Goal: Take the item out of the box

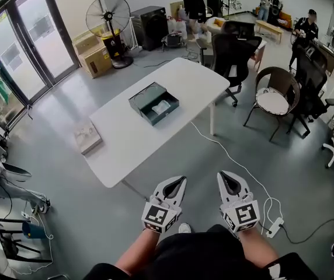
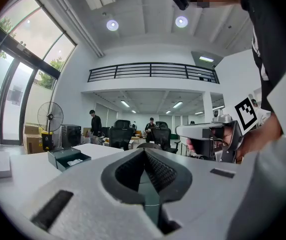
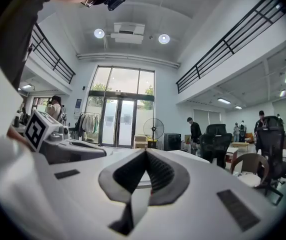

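An open dark green box [image 1: 153,102] sits in the middle of the white table [image 1: 173,74], with a white item [image 1: 161,107] lying inside it. Both grippers hang well short of the table, close to the person's body. My left gripper [image 1: 181,181] is shut and holds nothing. My right gripper [image 1: 222,176] is beside it, also shut and holding nothing. In the left gripper view the box [image 2: 68,157] and its white item [image 2: 74,161] show far off at the left, beyond the shut jaw tips [image 2: 144,152]. The right gripper view shows its own closed jaws [image 3: 145,153].
A flat tan package [image 1: 87,136] lies on the table's near-left corner. A white cable [image 1: 237,168] runs across the floor to a power strip [image 1: 274,227]. Office chairs [image 1: 234,54], a round chair [image 1: 272,101], a standing fan [image 1: 108,17], cardboard boxes [image 1: 94,54] and several people stand beyond the table.
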Available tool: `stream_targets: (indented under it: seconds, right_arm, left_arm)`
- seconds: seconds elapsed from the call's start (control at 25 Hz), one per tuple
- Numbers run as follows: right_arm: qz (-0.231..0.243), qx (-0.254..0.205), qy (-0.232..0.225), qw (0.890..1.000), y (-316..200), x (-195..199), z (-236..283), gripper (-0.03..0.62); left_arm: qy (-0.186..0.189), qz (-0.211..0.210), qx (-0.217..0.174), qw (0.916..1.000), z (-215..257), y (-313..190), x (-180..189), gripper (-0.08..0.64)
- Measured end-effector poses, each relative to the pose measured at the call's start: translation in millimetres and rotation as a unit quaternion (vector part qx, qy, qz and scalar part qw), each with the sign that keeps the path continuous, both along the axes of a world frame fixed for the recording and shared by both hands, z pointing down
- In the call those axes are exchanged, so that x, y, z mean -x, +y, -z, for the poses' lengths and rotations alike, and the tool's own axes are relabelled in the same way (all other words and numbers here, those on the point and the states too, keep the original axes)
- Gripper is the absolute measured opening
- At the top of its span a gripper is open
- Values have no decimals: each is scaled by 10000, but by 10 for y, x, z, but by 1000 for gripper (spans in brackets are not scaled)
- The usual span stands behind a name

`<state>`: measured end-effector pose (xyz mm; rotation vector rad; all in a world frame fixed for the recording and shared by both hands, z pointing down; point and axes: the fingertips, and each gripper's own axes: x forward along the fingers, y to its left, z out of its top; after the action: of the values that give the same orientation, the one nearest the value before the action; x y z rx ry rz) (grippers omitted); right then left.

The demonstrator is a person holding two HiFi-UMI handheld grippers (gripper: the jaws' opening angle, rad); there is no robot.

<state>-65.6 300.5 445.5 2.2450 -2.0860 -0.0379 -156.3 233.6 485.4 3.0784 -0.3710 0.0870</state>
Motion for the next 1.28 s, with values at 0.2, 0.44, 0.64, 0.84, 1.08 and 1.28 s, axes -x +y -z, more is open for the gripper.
stream_targets:
  seconds: [0.2,0.44,0.64,0.84,1.08,1.28]
  right_arm:
    - [-95,70,-3,9999,-203,-59,-24,6]
    - [-139,20,-30,9999,-482,-277,32,6]
    - [23,-54,22,10000,-765,-505,79,6]
    - [215,-4,120,9997,-1058,-790,97,6]
    - [603,31,149,9981,-1392,-1160,106,6]
    - [803,105,62,9967,-1636,-1545,55,6]
  left_arm:
    - [61,61,-4,10000,36,-272,5,12]
    - [33,118,4,9999,65,-610,-137,12]
    - [29,233,-63,9997,115,-840,-322,12]
    - [1,403,-145,9991,152,-1081,-597,12]
    - [-131,696,-162,9974,146,-1358,-947,12]
    - [-204,1003,-117,9947,101,-1591,-1231,12]
